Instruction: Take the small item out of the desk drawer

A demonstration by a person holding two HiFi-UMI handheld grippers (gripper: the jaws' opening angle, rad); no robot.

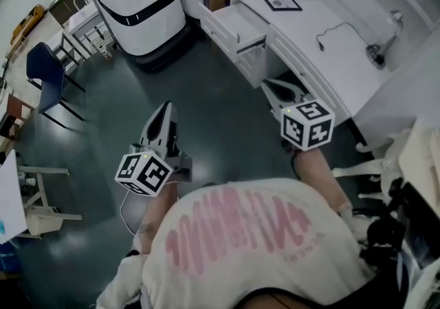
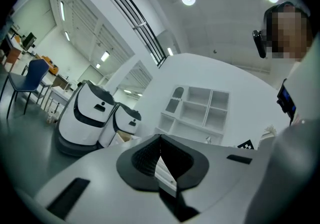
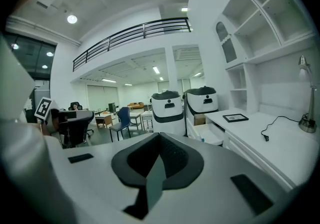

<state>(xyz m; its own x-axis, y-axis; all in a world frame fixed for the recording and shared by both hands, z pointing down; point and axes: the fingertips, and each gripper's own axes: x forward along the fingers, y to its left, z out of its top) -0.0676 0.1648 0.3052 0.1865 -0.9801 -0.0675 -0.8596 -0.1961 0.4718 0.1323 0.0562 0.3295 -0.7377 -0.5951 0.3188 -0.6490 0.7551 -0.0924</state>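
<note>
a person stood back from the white table (image 1: 323, 60), the left gripper (image 1: 165, 112) and right gripper (image 1: 272, 89) both with fingers (image 3: 176, 157) pressed together on nothing. the drawer (image 1: 237, 23) hung open under the table's far end, below the corner with the framed marker card (image 1: 282, 3). the small item presumably lay inside, though no view showed it clearly. the step in hand looked like the approach: best to close in, part one gripper's fingers early and come down over the drawer's low wall. the drawer was a shallow, smooth white box, the fingers carried dark ribbed pads, and the floor (image 1: 206, 94) was dull grey-green.
</note>
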